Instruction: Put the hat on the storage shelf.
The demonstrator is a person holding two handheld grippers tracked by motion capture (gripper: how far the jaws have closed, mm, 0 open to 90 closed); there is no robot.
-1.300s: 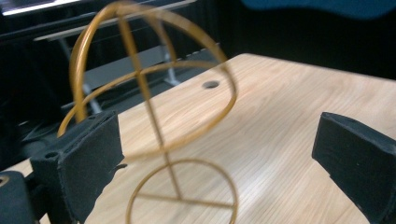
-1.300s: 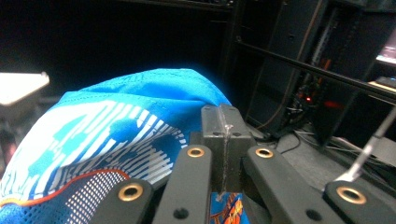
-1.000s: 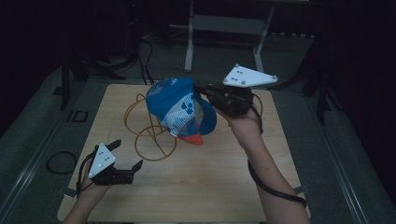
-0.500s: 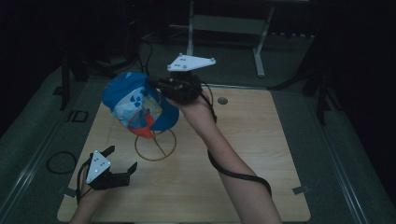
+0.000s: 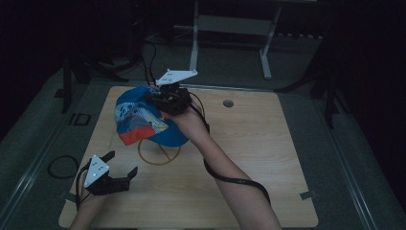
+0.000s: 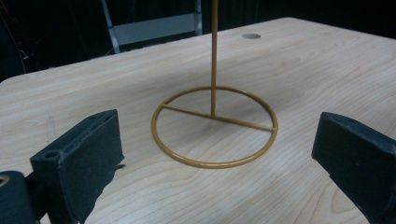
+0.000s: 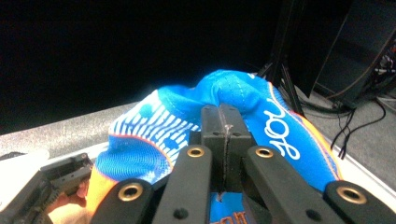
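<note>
Cap [image 5: 143,123]: blue, white pattern, orange-red edge, held up over the far left part of the bench [image 5: 268,158]. White lettering on the crown in the right gripper view [image 7: 280,135].

Right gripper [image 5: 160,100]: jaws pressed together on the cap's fabric, pinching it; grey plate on top. In the right gripper view the two black jaws meet with only a thin seam between them, blue cloth bunched just beyond. The forearm crosses the bench from the near right; black cable hangs under it.

Stand [image 5: 159,152]: gold wire, ring base flat on the bench, partly under the cap's near edge. In the left gripper view the ring [image 6: 215,126] has a crossbar and a thin upright rod rising out of frame.

Left gripper [image 5: 120,165]: near left corner of the bench, jaws spread wide, nothing between them. It points at the stand's base, apart from it.

Round hole [image 5: 228,103] in the far part of the bench.
</note>
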